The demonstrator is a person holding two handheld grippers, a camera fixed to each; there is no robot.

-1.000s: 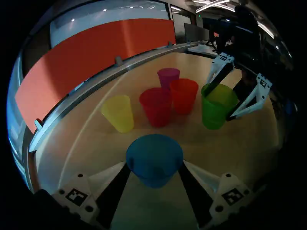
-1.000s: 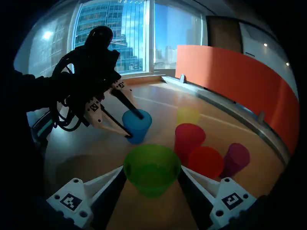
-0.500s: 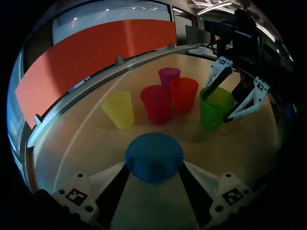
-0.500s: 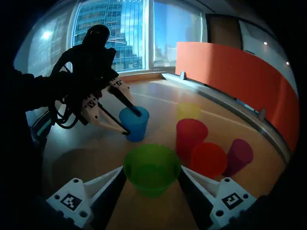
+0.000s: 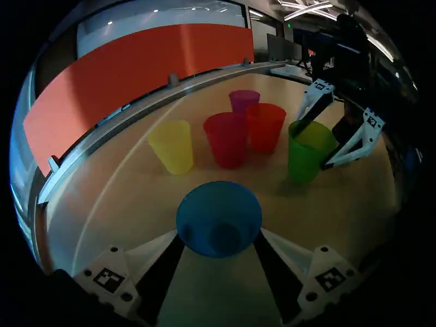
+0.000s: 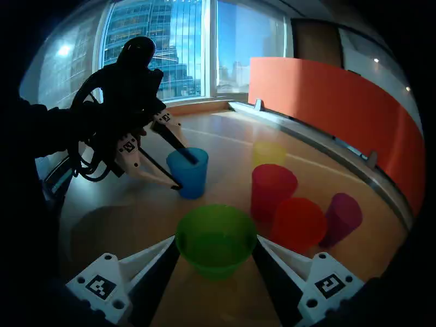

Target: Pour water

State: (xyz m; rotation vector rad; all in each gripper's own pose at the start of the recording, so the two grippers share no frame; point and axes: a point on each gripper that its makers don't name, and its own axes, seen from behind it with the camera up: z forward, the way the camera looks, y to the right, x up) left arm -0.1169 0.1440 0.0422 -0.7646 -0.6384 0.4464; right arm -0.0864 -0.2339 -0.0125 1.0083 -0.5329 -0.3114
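My left gripper (image 5: pixel 218 240) is shut on a blue cup (image 5: pixel 218 218), held upright above the wooden table; the same blue cup (image 6: pixel 188 171) and left gripper (image 6: pixel 163 158) appear at the left of the right gripper view, in a person's dark-sleeved hand. My right gripper (image 6: pixel 216 248) is shut on a green cup (image 6: pixel 216 240), upright, its inside looking wet or holding a little water. From the left gripper view the green cup (image 5: pixel 309 148) hangs at the right between the right gripper's white fingers (image 5: pixel 313 103).
Yellow (image 5: pixel 172 146), red (image 5: pixel 226 139), orange (image 5: pixel 265 126) and purple (image 5: pixel 243 101) cups stand together mid-table. An orange wall panel (image 5: pixel 136 65) and a metal rail border the far edge. Large windows (image 6: pixel 163 49) lie behind the person.
Both held cups have risen slightly off the table and shifted a little; the blue cup's mouth now shows more toward the left gripper camera. Both grips stayed shut.
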